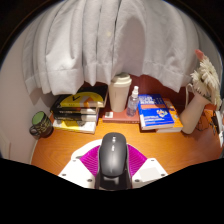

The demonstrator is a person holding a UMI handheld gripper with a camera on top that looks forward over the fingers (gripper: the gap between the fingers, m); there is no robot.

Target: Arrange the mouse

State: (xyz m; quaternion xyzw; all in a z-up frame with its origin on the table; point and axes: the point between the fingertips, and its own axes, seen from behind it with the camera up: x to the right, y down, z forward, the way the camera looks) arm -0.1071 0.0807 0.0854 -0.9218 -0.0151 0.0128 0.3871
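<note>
Gripper view: one mouse [113, 160] apparently gripped between two fingers [88, 166].

Open tabletop [70, 150] stretches ahead of the gripper [113, 172] on both sides. Further back, a jar [41, 124], stacked books [82, 106], white container [120, 92], small bottle [133, 100] and blue book [158, 113] block the way, curtain [110, 40] behind.

mouse [113, 156] black, grey wheel strip | gripper [112, 166] pads [92, 166] magenta, white fingers | desk [60, 148] orange-brown wood | curtain [110, 40] white | book [156, 112] blue | bottle [133, 100] clear, blue label
</note>
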